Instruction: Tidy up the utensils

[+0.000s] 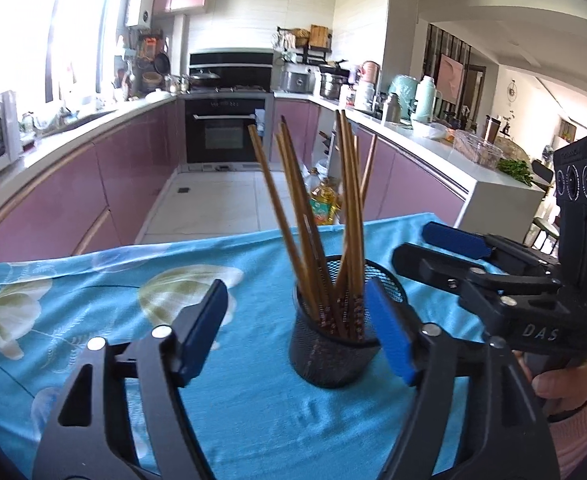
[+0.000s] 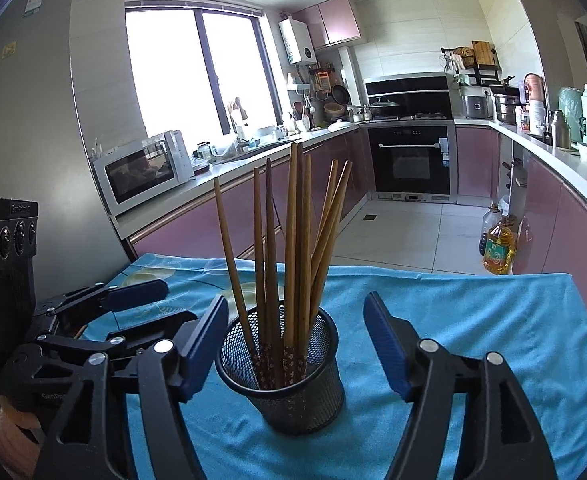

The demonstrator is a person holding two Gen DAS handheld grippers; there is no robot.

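black mesh cup, wooden chopsticks inside

I see a table under a blue cloth w/ pale flower print on its left part; cloth covers the whole top, hangs over the far edge, lightly creased. Only one thing sits directly on it: a black mesh cup, upright, roughly mid-table, nearer my side. In the right cam the cup sits on plain blue cloth; the flower print shows at the far left corner. Rest of cloth bare as far as I can see.
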